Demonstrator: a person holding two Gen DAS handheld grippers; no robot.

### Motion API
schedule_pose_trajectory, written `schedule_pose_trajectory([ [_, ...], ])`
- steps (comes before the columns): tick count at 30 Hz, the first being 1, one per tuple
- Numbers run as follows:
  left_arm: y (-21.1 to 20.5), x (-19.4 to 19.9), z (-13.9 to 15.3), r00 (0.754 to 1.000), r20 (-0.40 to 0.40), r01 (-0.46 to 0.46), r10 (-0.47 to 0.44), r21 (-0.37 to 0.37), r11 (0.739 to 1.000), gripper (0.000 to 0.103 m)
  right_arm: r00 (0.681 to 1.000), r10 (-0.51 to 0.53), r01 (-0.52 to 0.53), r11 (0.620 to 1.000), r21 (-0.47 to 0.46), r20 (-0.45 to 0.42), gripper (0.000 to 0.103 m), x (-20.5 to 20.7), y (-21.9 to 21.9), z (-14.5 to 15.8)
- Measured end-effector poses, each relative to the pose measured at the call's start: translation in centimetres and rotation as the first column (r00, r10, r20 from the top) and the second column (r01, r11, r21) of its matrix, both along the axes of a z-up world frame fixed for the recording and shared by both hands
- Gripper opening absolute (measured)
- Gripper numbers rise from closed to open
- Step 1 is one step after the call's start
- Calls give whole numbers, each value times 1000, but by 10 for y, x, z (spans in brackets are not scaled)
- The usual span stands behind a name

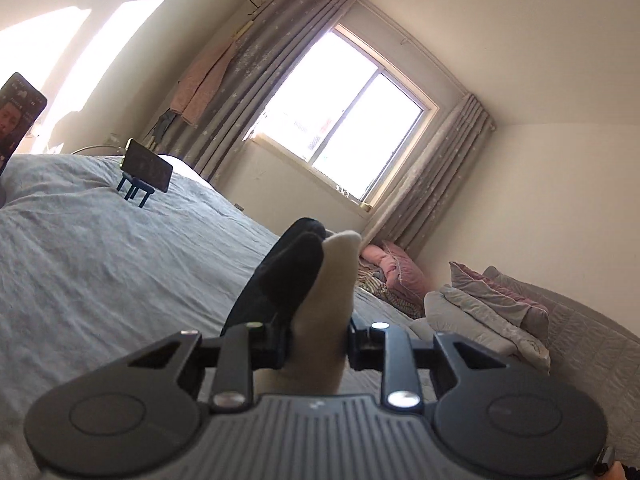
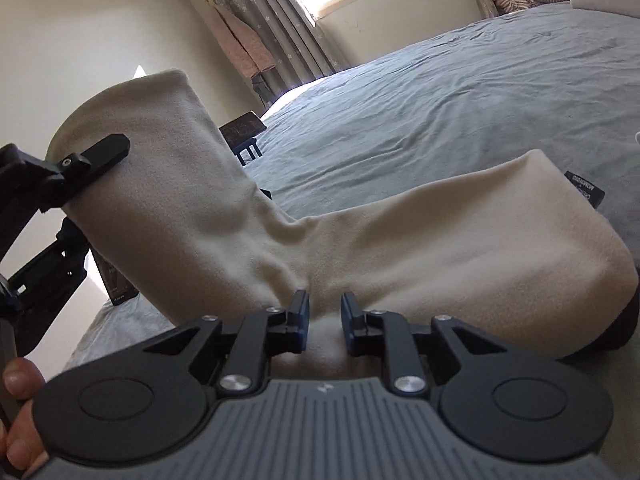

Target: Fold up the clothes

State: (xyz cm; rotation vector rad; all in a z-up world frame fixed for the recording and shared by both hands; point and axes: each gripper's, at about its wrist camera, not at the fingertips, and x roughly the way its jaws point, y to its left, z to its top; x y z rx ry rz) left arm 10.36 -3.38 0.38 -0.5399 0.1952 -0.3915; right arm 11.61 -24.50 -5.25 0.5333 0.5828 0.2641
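A cream fleece garment [image 2: 400,248] with a dark inner side [image 1: 288,280] hangs stretched between both grippers above the bed. In the right wrist view my right gripper [image 2: 325,320] is shut on a bunched fold at the garment's lower edge. The left gripper [image 2: 92,164] clamps the raised left end, one black finger [image 2: 104,152] lying over the cloth and the other hidden behind it. From the left wrist camera, the left gripper [image 1: 318,340] is shut on cream and dark layers that stick up between its jaws. A black label [image 2: 584,190] shows at the garment's right end.
A wrinkled grey-blue bedsheet [image 1: 100,272] lies below. A phone on a small blue stand [image 1: 146,170] sits on it, and another phone [image 1: 18,112] is at the left edge. Folded bedding and pillows [image 1: 488,312] are piled by the window wall. A thumb [image 2: 20,380] grips the left handle.
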Motion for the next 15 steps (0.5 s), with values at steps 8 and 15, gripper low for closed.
schedule_pose_trajectory([
  [8, -67, 10, -9, 970, -73, 240, -231, 164, 957, 27, 978, -206, 200, 940, 277, -5, 53, -28, -94, 13],
  [15, -104, 14, -41, 888, -183, 457, -421, 265, 849, 53, 967, -240, 250, 849, 465, -82, 65, -41, -126, -4],
])
